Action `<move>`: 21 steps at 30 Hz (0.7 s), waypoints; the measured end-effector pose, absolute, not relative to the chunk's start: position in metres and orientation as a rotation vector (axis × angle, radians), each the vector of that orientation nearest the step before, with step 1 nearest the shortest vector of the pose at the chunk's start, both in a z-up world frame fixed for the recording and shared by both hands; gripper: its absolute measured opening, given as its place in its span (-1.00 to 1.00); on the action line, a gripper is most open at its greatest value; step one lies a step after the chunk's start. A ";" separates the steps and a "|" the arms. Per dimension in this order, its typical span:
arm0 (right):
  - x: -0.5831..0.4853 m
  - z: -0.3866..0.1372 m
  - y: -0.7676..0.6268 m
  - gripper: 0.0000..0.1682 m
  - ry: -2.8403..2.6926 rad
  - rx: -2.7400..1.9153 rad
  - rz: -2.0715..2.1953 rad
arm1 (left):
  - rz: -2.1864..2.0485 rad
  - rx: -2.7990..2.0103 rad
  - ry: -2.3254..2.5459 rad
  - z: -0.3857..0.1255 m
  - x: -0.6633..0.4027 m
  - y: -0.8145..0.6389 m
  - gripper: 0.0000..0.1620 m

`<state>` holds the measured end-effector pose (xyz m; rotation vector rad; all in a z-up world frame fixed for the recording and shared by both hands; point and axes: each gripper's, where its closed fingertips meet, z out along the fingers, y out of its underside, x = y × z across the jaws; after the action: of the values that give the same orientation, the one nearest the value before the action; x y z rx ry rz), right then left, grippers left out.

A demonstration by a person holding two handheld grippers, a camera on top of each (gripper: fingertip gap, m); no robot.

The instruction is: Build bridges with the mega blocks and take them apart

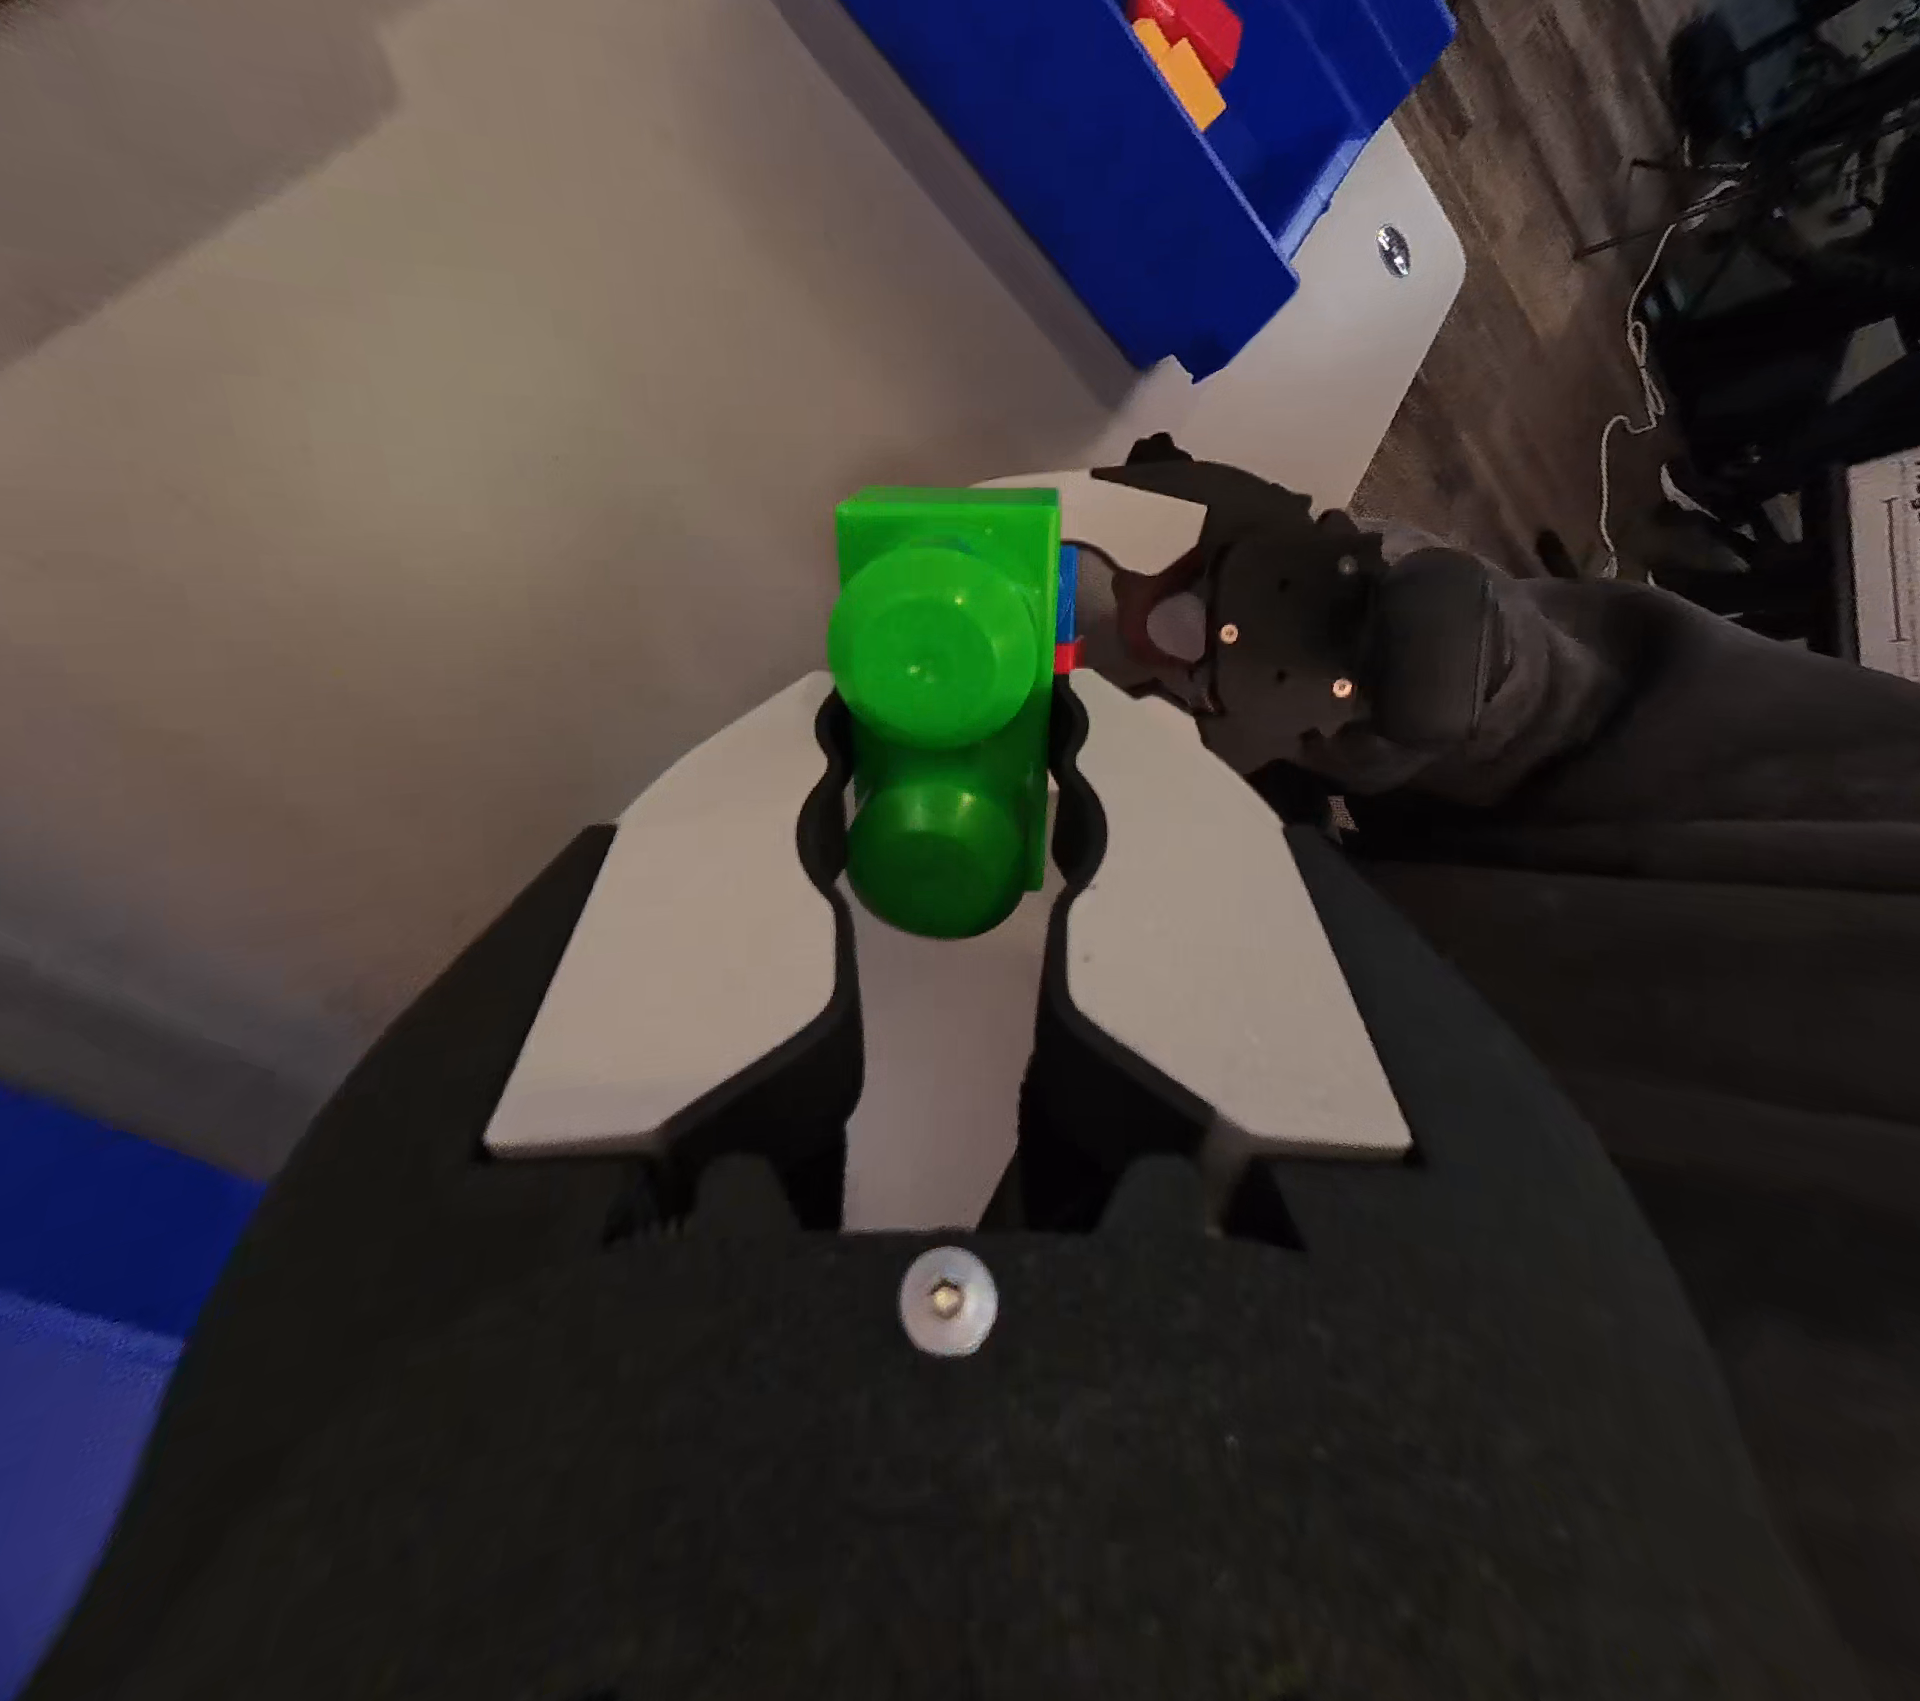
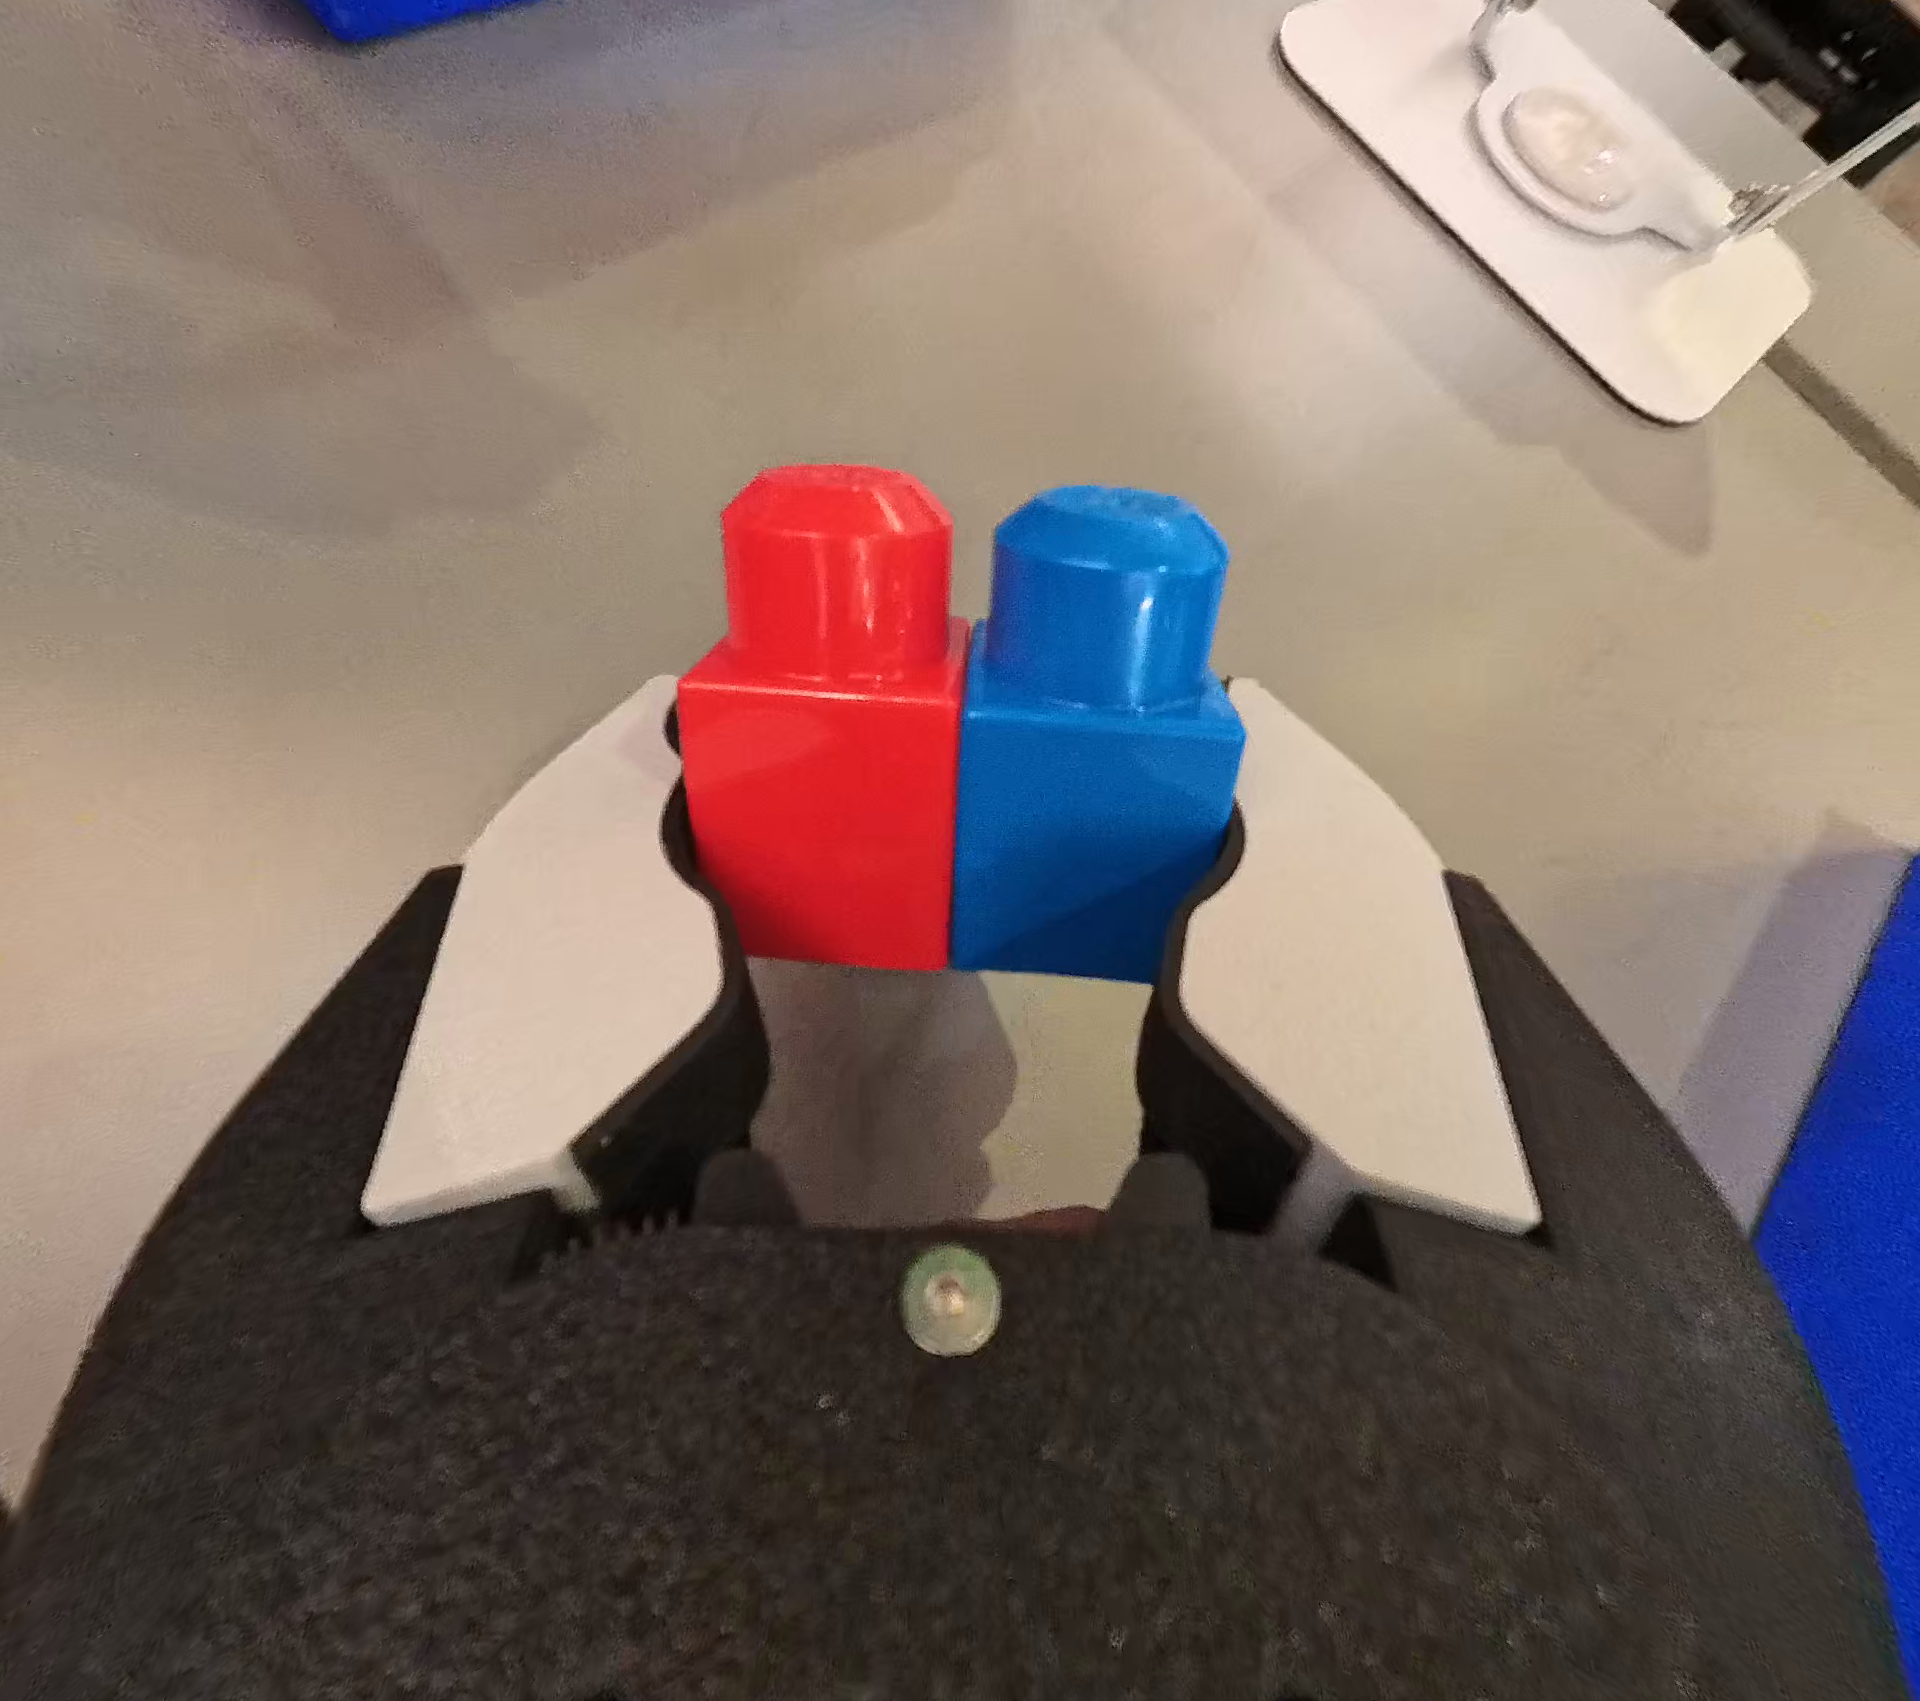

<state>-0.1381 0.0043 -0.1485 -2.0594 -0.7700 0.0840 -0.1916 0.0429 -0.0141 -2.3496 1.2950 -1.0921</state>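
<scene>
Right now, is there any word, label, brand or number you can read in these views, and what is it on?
None can be read.
White sheet at the far right: dark marks, too blurred to read.
Stud tops of the red block and blue block: faint raised marks, too blurred.
Green block, blue bin: no writing visible.

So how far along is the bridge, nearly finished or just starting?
Hard to call. Both claws hold pieces: the left claw grips a green block, and the right claw pinches a red block and a blue block side by side. No finished bridge shows on the table. More blocks wait in the bin.
</scene>
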 end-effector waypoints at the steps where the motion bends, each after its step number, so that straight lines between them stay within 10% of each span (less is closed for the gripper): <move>1: -0.139 -0.147 0.005 0.08 -0.757 -2.061 0.108 | -1.100 -2.342 1.304 -0.013 -0.194 0.039 -0.56; 11: -0.005 0.000 -0.022 0.09 -0.497 -1.950 -0.065 | -0.999 -1.925 1.086 -0.073 -0.209 -0.051 -0.56; 21: 0.164 -0.116 -0.048 0.09 -0.126 -2.596 -0.071 | -0.848 -1.951 1.314 -0.137 -0.186 -0.073 -0.56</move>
<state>0.1644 -0.0477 -0.1161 -2.5963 -0.1261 -0.0708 -0.1863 -0.0730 -0.1368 -1.9514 1.3137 -0.8476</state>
